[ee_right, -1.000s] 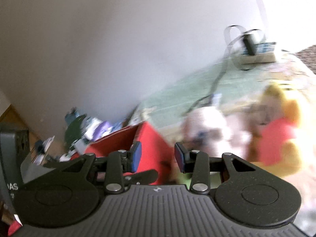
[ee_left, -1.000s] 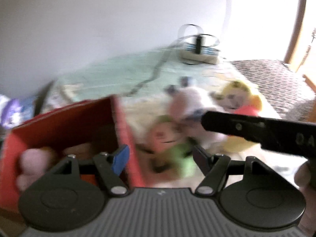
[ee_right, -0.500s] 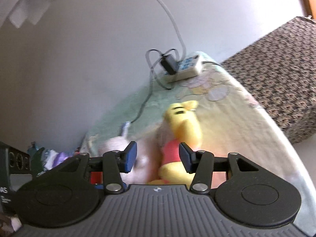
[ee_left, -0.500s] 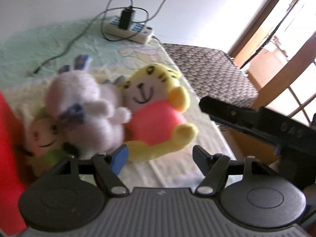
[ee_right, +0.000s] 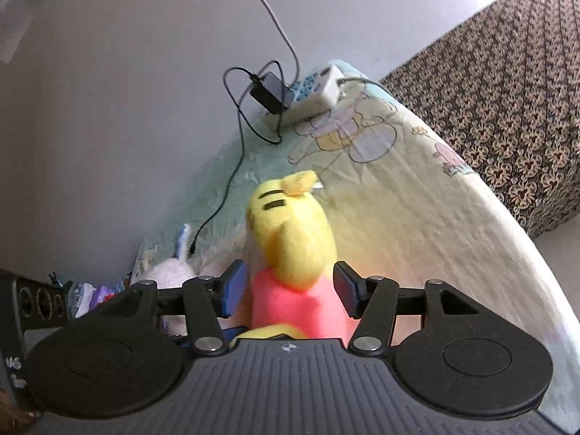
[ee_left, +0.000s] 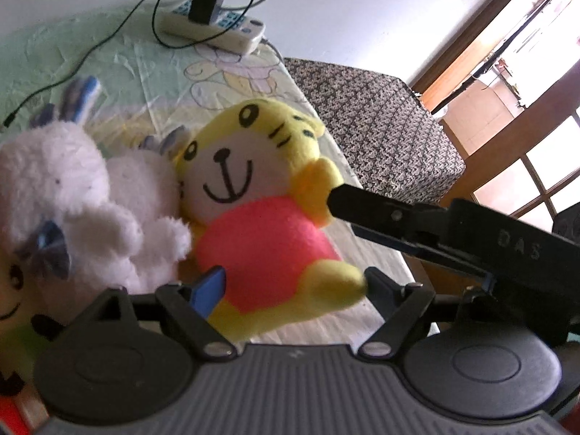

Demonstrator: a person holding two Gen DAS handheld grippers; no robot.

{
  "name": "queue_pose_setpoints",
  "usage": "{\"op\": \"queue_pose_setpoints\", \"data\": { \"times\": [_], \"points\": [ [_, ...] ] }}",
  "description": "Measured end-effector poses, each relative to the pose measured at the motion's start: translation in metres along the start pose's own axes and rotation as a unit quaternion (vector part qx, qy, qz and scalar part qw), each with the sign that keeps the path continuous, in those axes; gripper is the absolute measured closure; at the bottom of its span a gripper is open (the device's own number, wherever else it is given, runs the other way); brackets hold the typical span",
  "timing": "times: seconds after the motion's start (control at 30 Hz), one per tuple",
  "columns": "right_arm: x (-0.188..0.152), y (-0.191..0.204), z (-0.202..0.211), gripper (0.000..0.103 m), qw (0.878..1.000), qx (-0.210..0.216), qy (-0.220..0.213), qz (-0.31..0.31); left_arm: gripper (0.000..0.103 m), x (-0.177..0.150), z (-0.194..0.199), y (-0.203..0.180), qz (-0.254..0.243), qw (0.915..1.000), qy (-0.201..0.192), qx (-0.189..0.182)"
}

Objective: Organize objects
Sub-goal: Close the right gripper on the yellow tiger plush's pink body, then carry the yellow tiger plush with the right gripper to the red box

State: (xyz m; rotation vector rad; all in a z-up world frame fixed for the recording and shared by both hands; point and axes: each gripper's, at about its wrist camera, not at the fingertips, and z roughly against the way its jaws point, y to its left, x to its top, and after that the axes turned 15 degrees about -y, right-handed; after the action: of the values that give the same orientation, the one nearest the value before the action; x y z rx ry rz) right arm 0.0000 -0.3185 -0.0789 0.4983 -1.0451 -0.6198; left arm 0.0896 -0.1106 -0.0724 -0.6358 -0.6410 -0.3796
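The yellow toy [ee_left: 253, 217] in its pink shirt lies on the cartoon-print sheet [ee_right: 417, 217], touching the white plush rabbit [ee_left: 72, 203] at its side. A second ago the red box filled the left camera's lower corner; now only a sliver of red shows at that edge, and the yellow toy fills the middle of both views. The left claw [ee_left: 293, 286] is released, its jaws having just widened, and the toy's lower body and 1 yellow paw sit between them without being pressed. The right claw [ee_right: 286, 290] is likewise released, jaws just widened, straddling the pink shirt; whether its pads touch the fabric I cannot tell. In the left view its black finger reaches the toy's yellow arm. A power strip [ee_left: 214, 25] with a black charger sits at the far end of the sheet.
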Motion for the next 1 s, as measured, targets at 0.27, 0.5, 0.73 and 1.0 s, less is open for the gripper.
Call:
{"op": "queue_pose_setpoints", "data": {
  "times": [0.27,0.5,0.73,1.0],
  "points": [
    [-0.008,-0.007,-0.039,0.042,0.999,0.002,0.043,0.001,0.013,0.001,-0.021,-0.004,-0.036,0.9993,0.003,-0.002],
    [-0.015,-0.014,-0.056,0.041,0.997,0.029,0.066,-0.037,0.012,0.000,-0.033,0.002,-0.046,0.9988,0.006,0.014],
    [-0.013,-0.009,-0.040,0.052,0.997,0.033,0.067,-0.029,0.018,-0.002,-0.029,-0.002,-0.054,0.9985,0.006,0.012],
    [-0.018,-0.002,0.004,0.052,0.998,0.016,0.053,-0.001,0.020,-0.020,-0.007,-0.025,-0.058,0.9979,0.016,-0.024]
  ]
}}
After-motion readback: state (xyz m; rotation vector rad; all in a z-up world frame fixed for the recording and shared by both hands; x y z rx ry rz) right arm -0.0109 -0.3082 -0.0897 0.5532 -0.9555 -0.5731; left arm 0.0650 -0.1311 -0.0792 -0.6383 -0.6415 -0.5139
